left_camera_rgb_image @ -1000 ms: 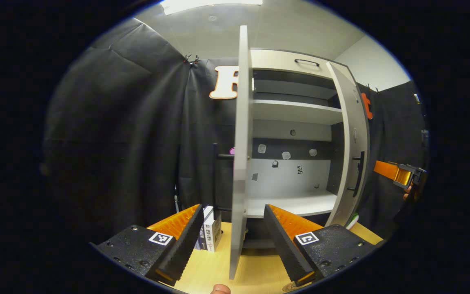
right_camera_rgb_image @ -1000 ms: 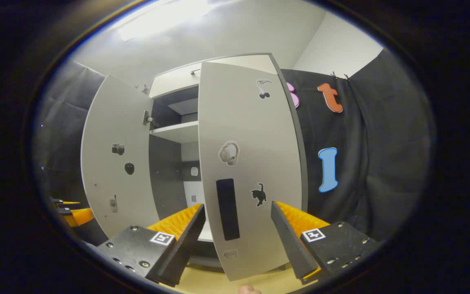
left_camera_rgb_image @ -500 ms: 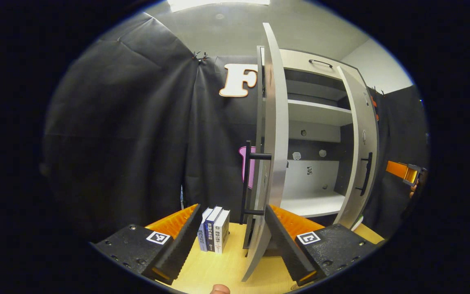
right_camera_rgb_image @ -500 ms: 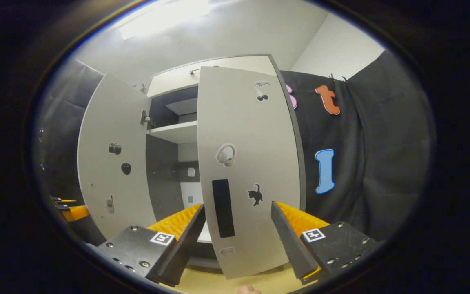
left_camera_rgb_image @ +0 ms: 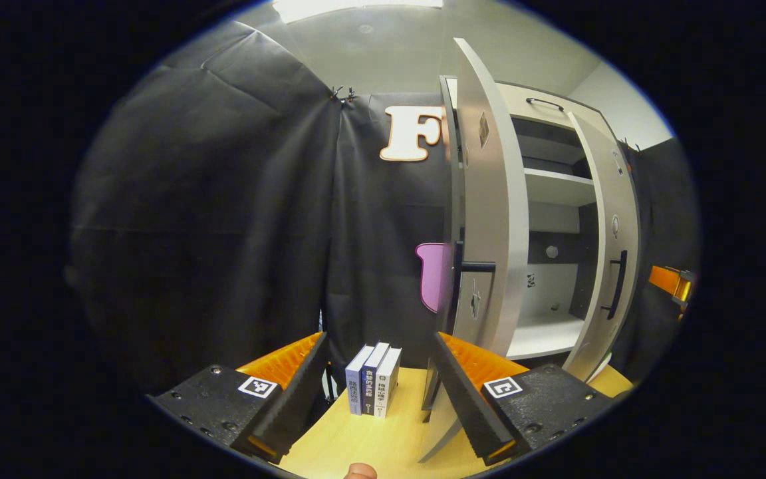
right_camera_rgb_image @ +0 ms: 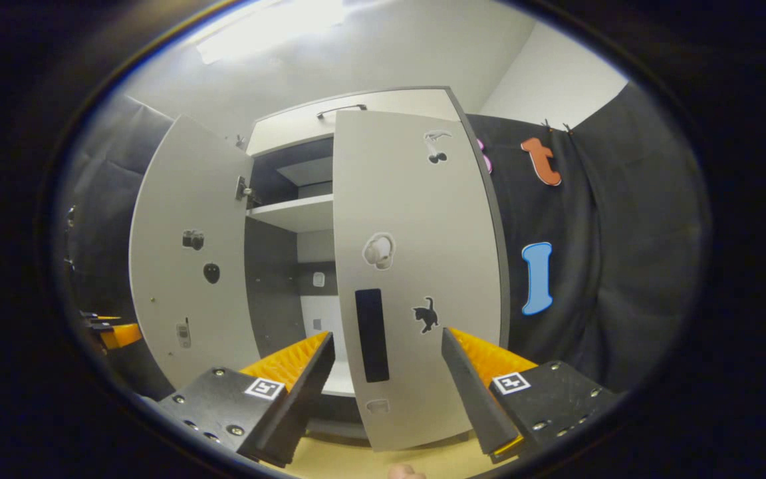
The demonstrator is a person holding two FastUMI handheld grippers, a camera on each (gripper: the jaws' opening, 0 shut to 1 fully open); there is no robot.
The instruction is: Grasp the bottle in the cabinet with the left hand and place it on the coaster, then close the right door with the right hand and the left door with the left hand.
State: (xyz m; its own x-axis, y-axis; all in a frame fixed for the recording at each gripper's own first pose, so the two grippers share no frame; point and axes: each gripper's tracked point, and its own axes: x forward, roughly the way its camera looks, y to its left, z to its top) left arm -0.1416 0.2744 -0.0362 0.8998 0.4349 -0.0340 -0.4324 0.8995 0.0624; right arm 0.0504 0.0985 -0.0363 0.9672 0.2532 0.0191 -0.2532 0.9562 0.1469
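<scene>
Both cabinet doors stand ajar; the right door [right_camera_rgb_image: 416,266] is partly swung in, the left door [left_camera_rgb_image: 489,219] wide; the bottle is probably already out; left gripper [left_camera_rgb_image: 380,392] and right gripper [right_camera_rgb_image: 386,392] gape, released.

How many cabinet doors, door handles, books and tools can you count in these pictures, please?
Cabinet doors: 2, the left door and the right door.
Door handles: 2, the left handle and the right handle.
Books: 3, standing together.
Tools: 2, the left tool and the right tool.
Total: 9.
</scene>
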